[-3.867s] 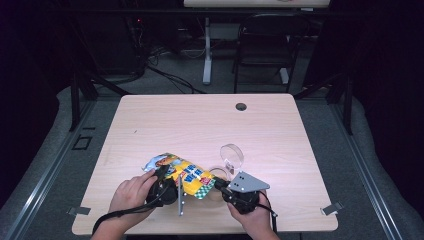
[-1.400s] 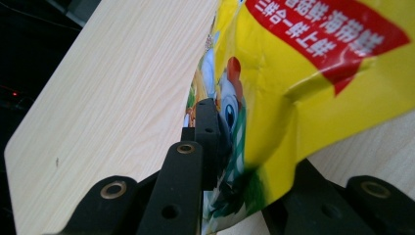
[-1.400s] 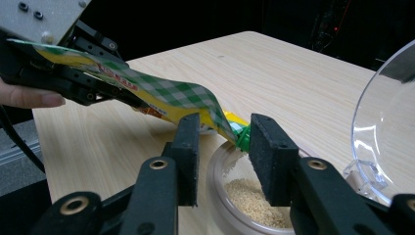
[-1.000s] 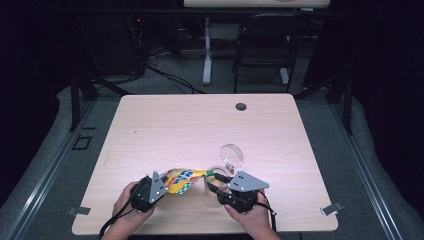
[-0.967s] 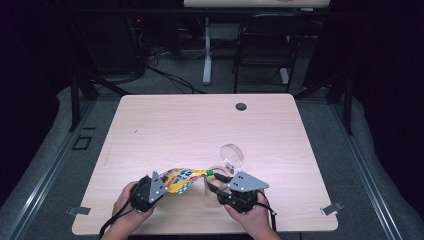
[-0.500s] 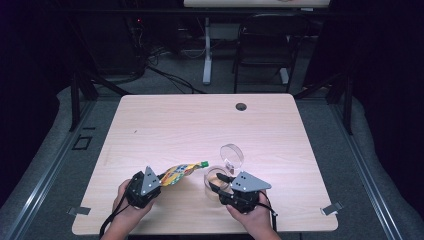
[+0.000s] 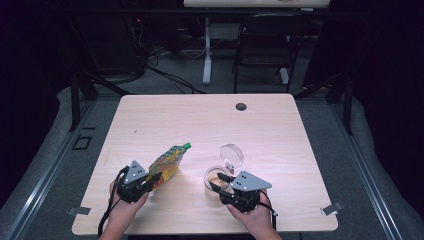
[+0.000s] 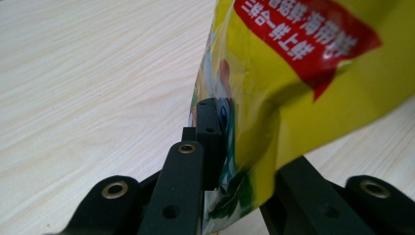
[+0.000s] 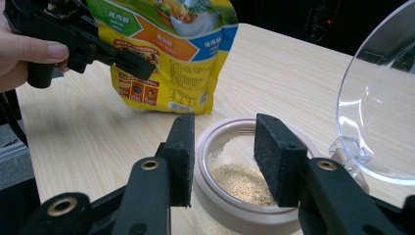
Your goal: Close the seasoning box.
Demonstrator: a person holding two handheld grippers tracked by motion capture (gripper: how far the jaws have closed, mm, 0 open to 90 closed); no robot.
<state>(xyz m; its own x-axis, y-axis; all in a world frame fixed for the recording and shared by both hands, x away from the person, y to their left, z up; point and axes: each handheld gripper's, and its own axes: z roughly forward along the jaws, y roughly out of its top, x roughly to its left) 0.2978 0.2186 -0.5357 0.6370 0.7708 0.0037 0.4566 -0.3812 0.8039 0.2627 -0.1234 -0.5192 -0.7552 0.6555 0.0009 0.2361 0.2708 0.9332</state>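
A yellow snack pouch (image 7: 169,160) with a green top corner slants up from my left gripper (image 7: 151,179), which is shut on its lower end. In the left gripper view the jaws pinch the pouch (image 8: 293,88) just above the table, left gripper (image 8: 234,147). A clear jar (image 7: 214,176) with a pinkish rim (image 9: 230,210) holds beige granules (image 9: 240,180); its clear lid (image 7: 232,155) stands flipped open. My right gripper (image 7: 218,182) is open at the jar's near side; in the right gripper view the right gripper (image 9: 222,147) has jaws apart over the rim, and the pouch (image 9: 171,54) hangs beyond.
The light wood table (image 7: 200,125) has a dark cable hole (image 7: 241,106) near its far edge. The hand (image 9: 27,51) on the left gripper appears at the upper left of the right gripper view. A chair (image 7: 265,45) and cables stand on the floor beyond the table.
My left gripper has carried the pouch left, away from the jar, and its top now points up and away. The right gripper has stayed by the jar.
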